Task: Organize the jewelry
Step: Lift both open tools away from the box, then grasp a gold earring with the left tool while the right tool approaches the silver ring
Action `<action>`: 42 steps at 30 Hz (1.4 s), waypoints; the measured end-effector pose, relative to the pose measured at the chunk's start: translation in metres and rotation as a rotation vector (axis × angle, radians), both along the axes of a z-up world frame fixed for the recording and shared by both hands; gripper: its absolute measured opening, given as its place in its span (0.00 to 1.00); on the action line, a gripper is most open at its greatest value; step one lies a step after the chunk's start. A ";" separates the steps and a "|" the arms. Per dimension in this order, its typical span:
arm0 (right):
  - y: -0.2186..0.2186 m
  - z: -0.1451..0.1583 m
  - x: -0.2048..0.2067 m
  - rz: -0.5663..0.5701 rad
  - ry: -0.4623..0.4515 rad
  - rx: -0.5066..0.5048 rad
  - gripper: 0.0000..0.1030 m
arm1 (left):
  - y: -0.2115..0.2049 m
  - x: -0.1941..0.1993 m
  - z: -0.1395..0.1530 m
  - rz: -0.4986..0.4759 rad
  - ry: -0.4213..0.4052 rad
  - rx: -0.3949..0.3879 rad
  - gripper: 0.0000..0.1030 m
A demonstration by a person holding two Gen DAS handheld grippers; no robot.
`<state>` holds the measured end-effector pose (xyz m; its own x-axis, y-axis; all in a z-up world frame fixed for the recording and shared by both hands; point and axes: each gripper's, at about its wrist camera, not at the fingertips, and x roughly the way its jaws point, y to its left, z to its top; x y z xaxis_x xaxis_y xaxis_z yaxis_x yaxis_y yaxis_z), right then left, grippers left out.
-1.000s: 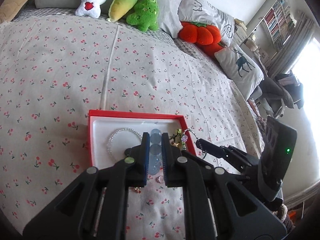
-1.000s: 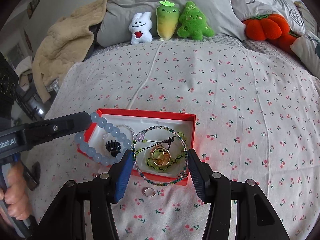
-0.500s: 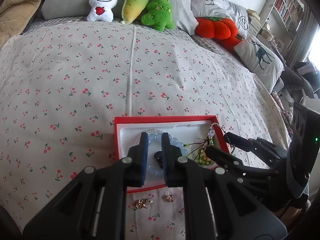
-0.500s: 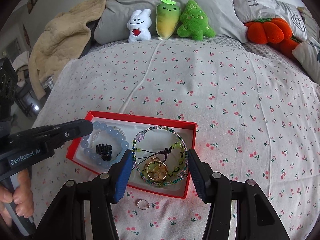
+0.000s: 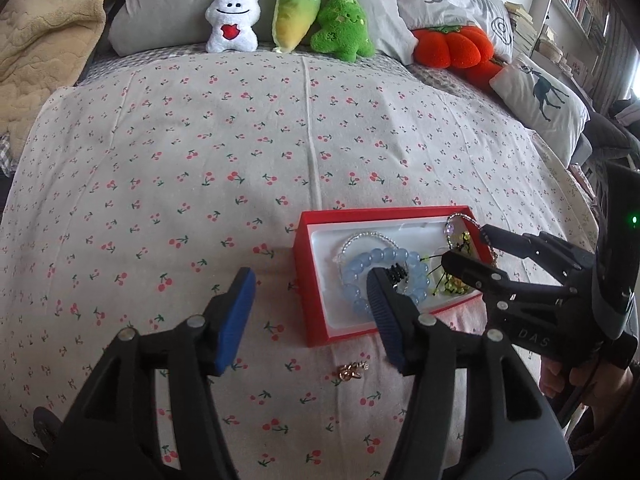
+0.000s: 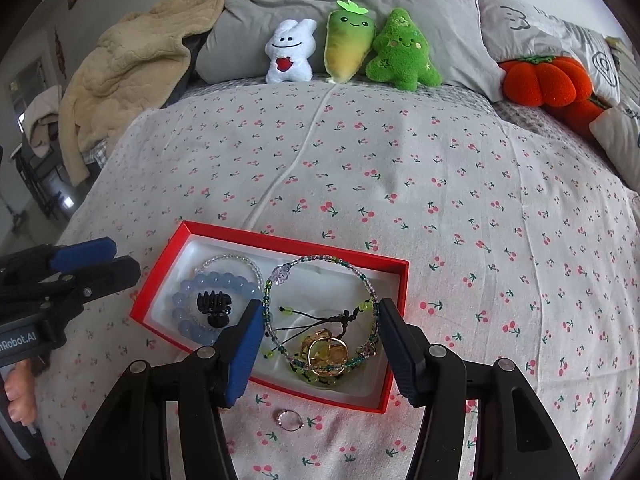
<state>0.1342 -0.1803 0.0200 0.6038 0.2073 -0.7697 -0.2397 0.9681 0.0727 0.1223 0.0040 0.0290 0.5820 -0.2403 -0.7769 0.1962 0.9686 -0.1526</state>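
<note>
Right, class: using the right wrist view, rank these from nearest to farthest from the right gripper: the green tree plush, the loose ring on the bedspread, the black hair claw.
Measured from the right gripper:
1. Loose ring, on the bedspread just in front of the red box.
2. Black hair claw, inside the blue bead bracelet, left part of the box.
3. Green tree plush, far back against the grey pillow.

Three plush toys (image 6: pixel 352 50), one red box (image 6: pixel 208 236) — three bracelets (image 6: pixel 216 304).

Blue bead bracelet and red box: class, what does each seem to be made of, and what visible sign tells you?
Blue bead bracelet: probably glass or polished stone, possibly plastic; the beads look translucent and glossy.
Red box: probably matte card; thin, straight, sharp-edged walls. Its white liner looks like moulded plastic, with rounded corners and a slight sheen.
</note>
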 end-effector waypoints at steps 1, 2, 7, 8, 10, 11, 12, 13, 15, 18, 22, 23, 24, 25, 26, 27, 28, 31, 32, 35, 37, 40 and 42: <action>0.001 -0.001 0.001 0.004 0.004 0.004 0.74 | 0.001 -0.002 -0.001 0.000 0.004 0.005 0.63; 0.003 -0.001 0.002 0.007 0.006 0.013 0.77 | 0.002 -0.004 -0.003 -0.002 0.009 0.010 0.66; 0.007 0.003 -0.005 0.030 0.001 0.009 0.78 | 0.005 -0.010 -0.012 -0.011 0.042 0.037 0.70; 0.006 0.005 -0.007 0.032 0.000 0.006 0.78 | 0.005 -0.011 -0.013 -0.013 0.048 0.042 0.72; 0.004 0.007 -0.013 0.030 0.003 -0.001 0.78 | 0.006 -0.014 -0.016 -0.021 0.058 0.051 0.73; 0.002 0.007 -0.016 0.028 0.005 -0.001 0.78 | 0.006 -0.016 -0.017 -0.023 0.063 0.054 0.73; 0.000 0.008 -0.019 0.026 0.007 0.000 0.78 | 0.006 -0.018 -0.018 -0.025 0.068 0.057 0.73; -0.003 0.008 -0.023 0.023 0.011 -0.002 0.78 | 0.007 -0.019 -0.019 -0.027 0.073 0.059 0.73; -0.007 0.008 -0.030 0.013 0.022 -0.010 0.78 | 0.008 -0.024 -0.021 -0.030 0.080 0.066 0.73; -0.014 0.007 -0.040 0.003 0.039 0.004 0.78 | 0.008 -0.031 -0.025 -0.036 0.087 0.084 0.73; -0.020 0.004 -0.054 0.000 0.055 0.011 0.78 | 0.009 -0.041 -0.034 -0.050 0.100 0.106 0.74; -0.020 0.003 -0.058 0.001 0.058 0.007 0.78 | 0.009 -0.044 -0.036 -0.052 0.105 0.107 0.74; -0.021 0.002 -0.061 0.002 0.060 0.003 0.78 | 0.009 -0.047 -0.039 -0.055 0.111 0.108 0.74; -0.021 0.001 -0.065 0.003 0.064 0.002 0.78 | 0.009 -0.049 -0.042 -0.059 0.118 0.110 0.74; -0.021 0.000 -0.067 0.004 0.068 0.002 0.78 | 0.008 -0.051 -0.045 -0.062 0.123 0.114 0.74; -0.020 -0.002 -0.070 0.006 0.072 0.002 0.78 | 0.008 -0.054 -0.048 -0.068 0.126 0.121 0.74; -0.020 -0.004 -0.073 0.007 0.077 0.001 0.78 | 0.007 -0.056 -0.050 -0.074 0.128 0.131 0.74; -0.016 -0.010 -0.080 0.018 0.091 -0.008 0.78 | 0.003 -0.063 -0.056 -0.099 0.118 0.159 0.74; -0.015 -0.013 -0.081 0.025 0.097 -0.012 0.78 | 0.002 -0.064 -0.058 -0.109 0.111 0.166 0.73; -0.010 -0.021 -0.086 0.041 0.112 -0.023 0.78 | -0.001 -0.068 -0.064 -0.150 0.088 0.176 0.73; -0.007 -0.027 -0.087 0.048 0.127 -0.030 0.78 | -0.003 -0.068 -0.067 -0.168 0.072 0.180 0.73; -0.006 -0.036 -0.088 0.052 0.148 -0.043 0.78 | -0.004 -0.065 -0.070 -0.185 0.060 0.159 0.73; -0.006 -0.041 -0.087 0.049 0.159 -0.045 0.78 | -0.007 -0.062 -0.070 -0.202 0.048 0.139 0.65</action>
